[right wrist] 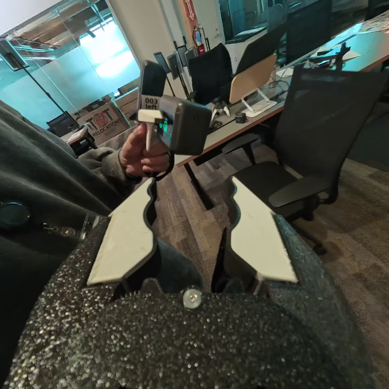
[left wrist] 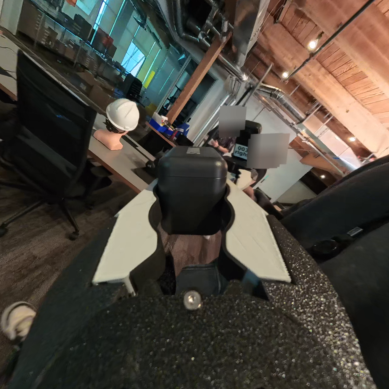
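a dark rounded case (left wrist: 192, 189) is clamped between the white fingers (left wrist: 134, 237) of the left gripper (left wrist: 192, 202) and is held up in the air, with brown carpet seen below it; most of the view straight ahead is blocked by the case. a dark sleeve (left wrist: 347, 231) is seen close on the right. an office chair (left wrist: 50, 147) stands to the left, and beyond it a long desk (left wrist: 117, 155) on which a white hard hat (left wrist: 123, 114) is set on a mannequin head. the right gripper (right wrist: 192, 187) is seen with its fingers (right wrist: 126, 235) apart and nothing between them. beyond their tips the left gripper is held in a hand (right wrist: 141, 153), the case sticking out to the right. a mesh chair (right wrist: 315, 147) stands farther right beside a desk (right wrist: 227, 130), and a cardboard box (right wrist: 103, 122) lies far back by a glass wall
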Available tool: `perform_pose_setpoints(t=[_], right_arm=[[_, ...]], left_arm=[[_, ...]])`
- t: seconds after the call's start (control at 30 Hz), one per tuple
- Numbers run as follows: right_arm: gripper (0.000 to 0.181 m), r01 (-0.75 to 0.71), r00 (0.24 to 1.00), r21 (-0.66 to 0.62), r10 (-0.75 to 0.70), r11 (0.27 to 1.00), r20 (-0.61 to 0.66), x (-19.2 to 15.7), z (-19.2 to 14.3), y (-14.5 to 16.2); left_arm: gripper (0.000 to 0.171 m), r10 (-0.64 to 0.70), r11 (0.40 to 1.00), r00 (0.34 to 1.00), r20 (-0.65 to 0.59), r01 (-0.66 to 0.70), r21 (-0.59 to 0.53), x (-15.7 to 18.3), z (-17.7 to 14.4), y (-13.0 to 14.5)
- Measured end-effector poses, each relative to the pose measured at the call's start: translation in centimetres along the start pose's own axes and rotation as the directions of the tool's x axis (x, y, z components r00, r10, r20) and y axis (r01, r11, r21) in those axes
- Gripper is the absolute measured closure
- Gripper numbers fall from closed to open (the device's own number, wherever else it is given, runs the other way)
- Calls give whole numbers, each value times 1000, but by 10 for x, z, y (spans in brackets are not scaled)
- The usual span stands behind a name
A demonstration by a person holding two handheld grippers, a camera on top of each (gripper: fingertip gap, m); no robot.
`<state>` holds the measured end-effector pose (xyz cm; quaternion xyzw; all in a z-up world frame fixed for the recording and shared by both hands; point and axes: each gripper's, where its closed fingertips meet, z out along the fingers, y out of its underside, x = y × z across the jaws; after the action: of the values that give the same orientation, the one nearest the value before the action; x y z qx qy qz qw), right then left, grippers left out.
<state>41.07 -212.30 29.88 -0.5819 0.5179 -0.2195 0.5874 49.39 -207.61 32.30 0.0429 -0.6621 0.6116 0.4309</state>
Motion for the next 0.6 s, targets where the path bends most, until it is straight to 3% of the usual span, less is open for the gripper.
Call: perform_pose_setpoints(t=[0.13,0.2,0.27,0.33,0.4,0.6], right_arm=[[115,-6,999,-19,6,1000,44,151,22,-44],[116,-20,997,-33,23,999,77,228,28,-83],[117,-22,987,-59,31,998,158,283,36,-125],[119,8,979,-103,14,995,205,344,51,-163],[110,38,967,-221,20,975,255,403,72,-195],[103,331,878,-428,-108,841,467,554,168,-283]], left_arm=[[117,-101,993,993,-67,104,50,-112,67,-53],[117,-167,981,982,-85,174,83,-178,109,-91],[118,-208,970,975,-77,216,114,-231,143,-132],[118,-194,974,980,-37,197,109,-281,172,-172],[118,-146,986,989,35,143,85,-329,192,-213],[117,82,997,967,242,-82,-11,-482,207,-335]])
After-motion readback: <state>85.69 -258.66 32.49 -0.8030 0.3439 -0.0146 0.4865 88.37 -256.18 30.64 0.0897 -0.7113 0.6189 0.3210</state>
